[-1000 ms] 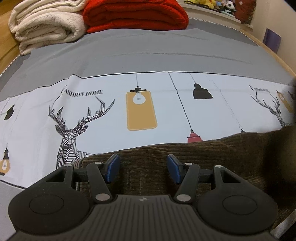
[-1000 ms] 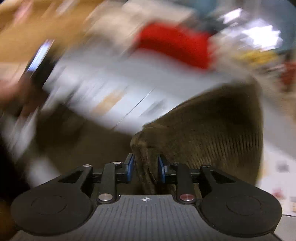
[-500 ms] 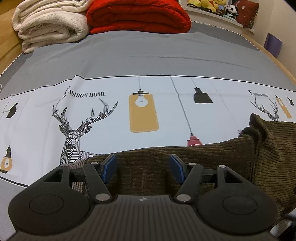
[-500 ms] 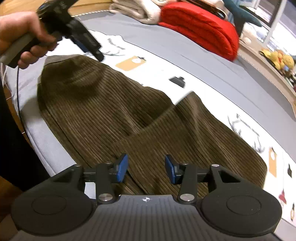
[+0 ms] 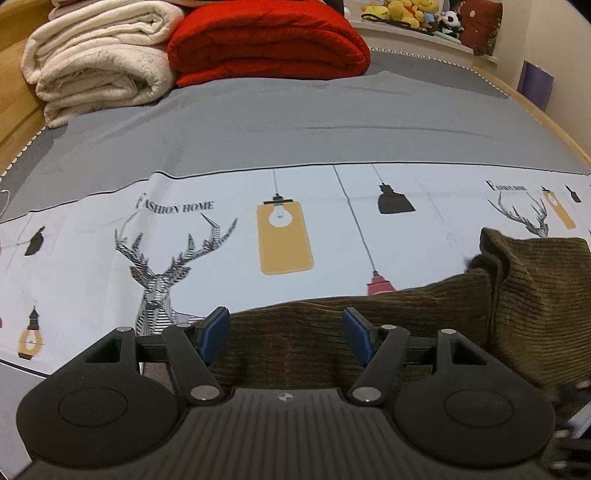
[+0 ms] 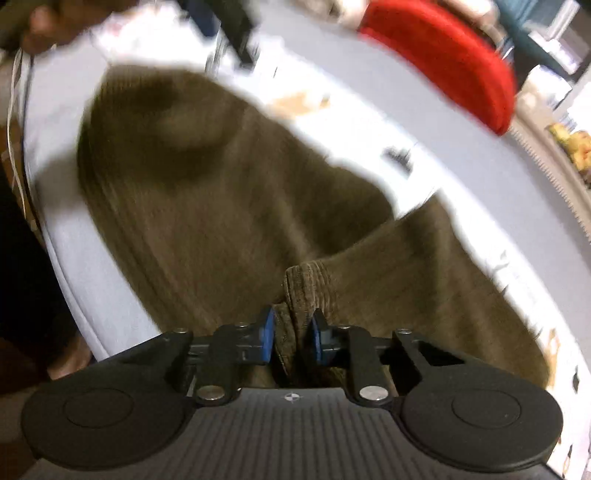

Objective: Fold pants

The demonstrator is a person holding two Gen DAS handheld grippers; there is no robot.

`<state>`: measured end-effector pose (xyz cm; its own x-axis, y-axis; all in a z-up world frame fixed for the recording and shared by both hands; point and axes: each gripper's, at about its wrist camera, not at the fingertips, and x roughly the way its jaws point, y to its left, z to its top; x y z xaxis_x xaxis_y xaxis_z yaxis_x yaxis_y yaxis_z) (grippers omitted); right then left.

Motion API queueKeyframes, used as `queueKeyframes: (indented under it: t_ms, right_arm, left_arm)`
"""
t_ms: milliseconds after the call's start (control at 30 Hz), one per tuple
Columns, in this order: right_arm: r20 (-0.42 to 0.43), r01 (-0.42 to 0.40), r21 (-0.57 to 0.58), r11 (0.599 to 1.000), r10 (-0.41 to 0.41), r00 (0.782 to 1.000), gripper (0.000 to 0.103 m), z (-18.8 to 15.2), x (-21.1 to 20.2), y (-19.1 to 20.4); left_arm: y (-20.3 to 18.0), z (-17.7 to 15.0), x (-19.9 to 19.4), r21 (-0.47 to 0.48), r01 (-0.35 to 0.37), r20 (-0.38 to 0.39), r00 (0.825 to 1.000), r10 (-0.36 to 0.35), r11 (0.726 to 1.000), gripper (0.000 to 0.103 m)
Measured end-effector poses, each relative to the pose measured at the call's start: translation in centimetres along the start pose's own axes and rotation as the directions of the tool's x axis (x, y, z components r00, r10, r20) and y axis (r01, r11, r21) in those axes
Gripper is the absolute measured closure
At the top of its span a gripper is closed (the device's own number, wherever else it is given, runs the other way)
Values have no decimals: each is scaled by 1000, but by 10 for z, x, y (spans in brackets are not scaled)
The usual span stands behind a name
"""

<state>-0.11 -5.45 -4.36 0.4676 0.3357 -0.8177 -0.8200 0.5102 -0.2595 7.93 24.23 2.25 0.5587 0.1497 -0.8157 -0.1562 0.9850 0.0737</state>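
Observation:
Brown corduroy pants (image 6: 229, 206) lie on the printed bed sheet, partly folded. In the right wrist view, which is blurred, my right gripper (image 6: 292, 338) is shut on a bunched edge of the pants (image 6: 306, 284) near the bed's front edge. In the left wrist view my left gripper (image 5: 286, 334) is open and empty, just above the pants' far edge (image 5: 332, 332). A raised fold of the pants (image 5: 535, 288) stands at the right. The left gripper and the hand holding it show blurred at the top left of the right wrist view.
A folded cream blanket (image 5: 99, 59) and a folded red blanket (image 5: 269, 40) sit at the far end of the bed. Plush toys (image 5: 413, 16) line a shelf behind. The sheet (image 5: 280, 236) has deer and lamp prints. The bed's wooden edge (image 5: 546, 122) runs along the right.
My right gripper was open half a second ago and has now shut on a bunched edge of the pants. The left gripper has stayed open over the far edge.

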Motion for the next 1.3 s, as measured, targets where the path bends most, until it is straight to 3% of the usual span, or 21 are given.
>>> queueKeyframes:
  t_ms: [100, 167, 267, 333, 367, 433, 500, 567, 600, 633, 733, 767, 867, 967, 1033, 1100, 1167, 1300]
  right_arm:
    - [118, -8, -13, 1000, 9, 993, 83, 1, -40, 2]
    - [137, -35, -33, 999, 39, 990, 83, -9, -50, 6]
    - [40, -90, -36, 995, 92, 995, 82, -38, -29, 16]
    - [-49, -85, -103, 991, 80, 996, 81, -51, -13, 26]
    - [-34, -60, -136, 989, 55, 998, 82, -52, -15, 30]
    - [30, -81, -60, 995, 83, 996, 82, -48, -29, 16]
    - [93, -128, 111, 986, 118, 989, 80, -46, -45, -14]
    - [146, -110, 260, 959, 73, 987, 74, -49, -59, -46]
    - [156, -90, 319, 943, 41, 987, 70, -52, -62, -61]
    - [153, -62, 399, 915, 0, 988, 69, -59, -64, -78]
    - [75, 8, 632, 775, -71, 995, 69, -89, -61, -126]
    - [34, 34, 683, 730, -78, 996, 69, -99, -58, -136]
    - [-87, 99, 763, 638, -50, 995, 69, -133, -46, -152]
    - [-181, 154, 740, 655, -27, 983, 71, -153, -31, -150]
    - [-184, 156, 690, 707, -37, 982, 72, -153, -28, -143]
    - [-182, 158, 665, 730, -47, 982, 73, -153, -30, -137]
    - [-179, 154, 669, 727, -43, 983, 73, -161, -37, -143]
    - [-173, 139, 695, 705, -23, 985, 73, -161, -32, -153]
  left_arm:
    - [8, -1, 0, -17, 4, -4, 1000, -4, 1000, 31]
    - [10, -1, 1, -16, 2, -12, 1000, -2, 1000, 31]
    - [7, 1, 3, -8, 1, -13, 1000, -1, 1000, 30]
    - [2, 1, 5, -6, 6, -22, 1000, -6, 1000, 30]
    - [-2, 2, 5, -1, 13, -22, 1000, -13, 1000, 30]
    - [-13, 3, 5, 16, 33, -14, 999, -33, 999, 30]
    - [-25, 4, 5, 36, 62, -5, 998, -62, 997, 30]
    - [-36, 5, 6, 38, 120, -2, 993, -120, 992, 31]
    - [-41, 6, 7, 31, 158, -5, 987, -158, 987, 32]
    - [-45, 6, 9, 19, 200, -13, 980, -199, 980, 41]
    - [-58, 6, 23, -51, 336, -60, 939, -339, 940, 84]
    - [-64, 5, 30, -68, 369, -81, 924, -374, 927, 94]
    - [-89, 3, 50, -74, 401, -152, 901, -407, 913, 98]
    - [-113, 5, 70, -72, 421, -202, 881, -427, 904, 98]
    - [-121, 9, 81, -64, 425, -206, 879, -429, 903, 98]
    - [-124, 13, 95, -82, 411, -221, 881, -419, 908, 100]
    - [-125, 16, 109, -99, 381, -229, 890, -394, 919, 101]
    - [-121, 22, 122, -144, 334, -171, 919, -356, 931, 100]
